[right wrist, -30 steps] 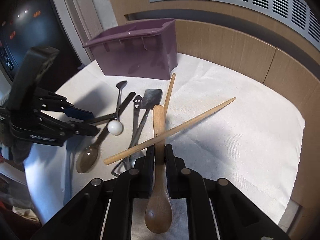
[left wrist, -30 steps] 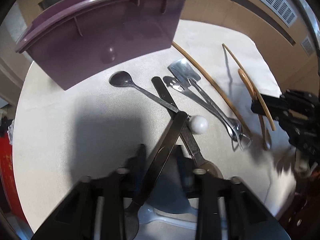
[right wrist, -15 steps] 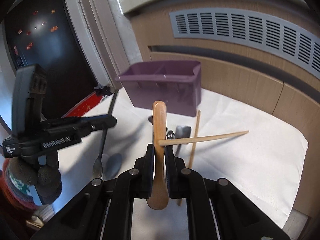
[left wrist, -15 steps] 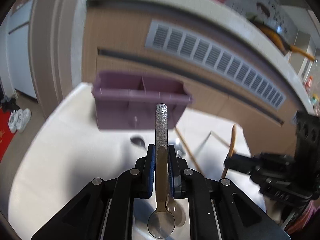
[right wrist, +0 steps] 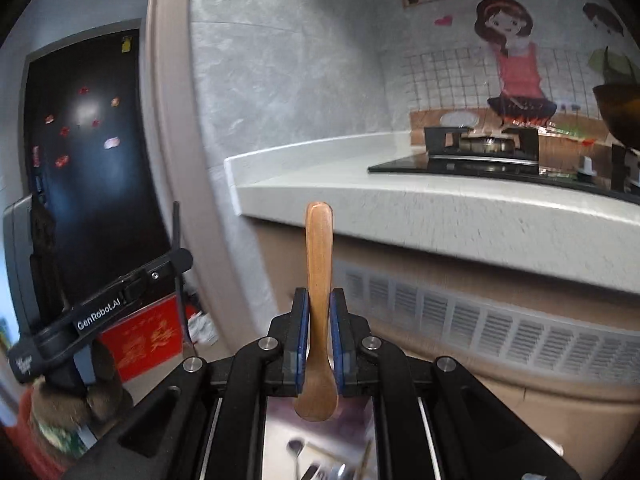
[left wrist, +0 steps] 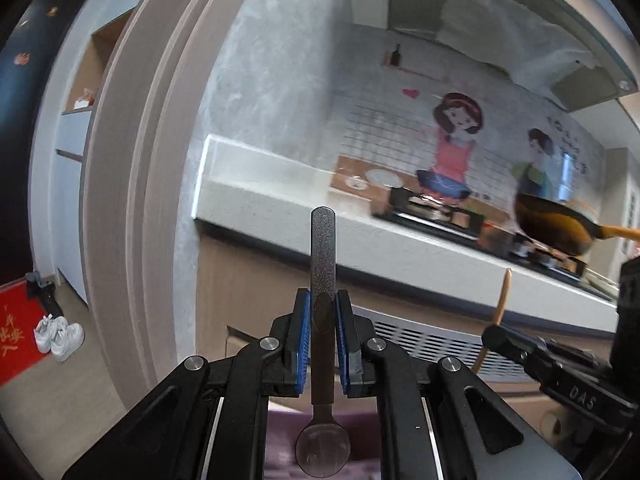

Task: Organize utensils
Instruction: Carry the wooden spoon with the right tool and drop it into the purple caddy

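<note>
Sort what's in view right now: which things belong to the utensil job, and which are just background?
Job: dark spoon clamped in left gripper; wooden spoon clamped in right gripper; loose utensils below.

Background: stove, pan, shoes, red mat.

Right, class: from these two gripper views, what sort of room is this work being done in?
Most likely a home kitchen. A gas hob sits on a pale countertop, a dark fridge with magnets stands at left, and both grippers hold spoons.
</note>
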Demonstrator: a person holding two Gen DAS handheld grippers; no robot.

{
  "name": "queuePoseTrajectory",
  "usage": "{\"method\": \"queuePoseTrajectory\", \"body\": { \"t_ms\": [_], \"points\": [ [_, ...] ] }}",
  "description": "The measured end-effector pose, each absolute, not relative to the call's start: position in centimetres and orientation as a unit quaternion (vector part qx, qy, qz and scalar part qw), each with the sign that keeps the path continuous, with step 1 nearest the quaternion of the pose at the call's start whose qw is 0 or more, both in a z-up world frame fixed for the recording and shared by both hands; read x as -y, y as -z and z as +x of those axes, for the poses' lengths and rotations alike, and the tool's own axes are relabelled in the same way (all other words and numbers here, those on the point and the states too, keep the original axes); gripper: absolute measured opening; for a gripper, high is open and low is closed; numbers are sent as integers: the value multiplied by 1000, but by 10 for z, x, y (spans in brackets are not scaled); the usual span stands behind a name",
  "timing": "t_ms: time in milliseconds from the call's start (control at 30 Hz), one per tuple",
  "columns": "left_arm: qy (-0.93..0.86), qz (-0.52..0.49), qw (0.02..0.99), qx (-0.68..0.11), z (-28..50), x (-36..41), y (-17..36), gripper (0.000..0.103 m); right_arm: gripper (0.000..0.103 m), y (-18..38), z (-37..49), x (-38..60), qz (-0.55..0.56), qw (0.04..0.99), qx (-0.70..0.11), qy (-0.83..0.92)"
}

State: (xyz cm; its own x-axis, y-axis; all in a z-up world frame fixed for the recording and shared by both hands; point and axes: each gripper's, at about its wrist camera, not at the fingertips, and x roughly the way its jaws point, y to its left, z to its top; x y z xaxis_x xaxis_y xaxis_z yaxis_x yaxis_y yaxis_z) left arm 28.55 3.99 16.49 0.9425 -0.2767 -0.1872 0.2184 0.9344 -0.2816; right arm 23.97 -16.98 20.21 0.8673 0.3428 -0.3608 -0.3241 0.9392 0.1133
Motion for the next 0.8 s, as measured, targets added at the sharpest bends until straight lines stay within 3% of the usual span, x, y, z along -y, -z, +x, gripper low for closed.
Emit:
{"method": "queuePoseTrajectory", "body": {
  "t_ms": [300, 600, 633, 733, 800],
  "points": [
    [126, -117, 975, -143, 351, -24, -98, 12, 10, -121, 305, 162, 2, 966, -219, -139],
    [144, -107, 969, -172, 361, -18, -66, 14, 11, -74, 330, 169, 19, 950, -267, -163],
    [153, -105, 966, -181, 360, -17, -64, 20, 11, -70, 328, 170, 20, 945, -276, -174],
    [163, -108, 960, -200, 351, -20, -63, 57, 11, -62, 322, 175, 14, 935, -301, -185],
    [162, -115, 959, -203, 339, -27, -65, 61, 12, -64, 312, 181, 9, 936, -300, -184]
  ]
}}
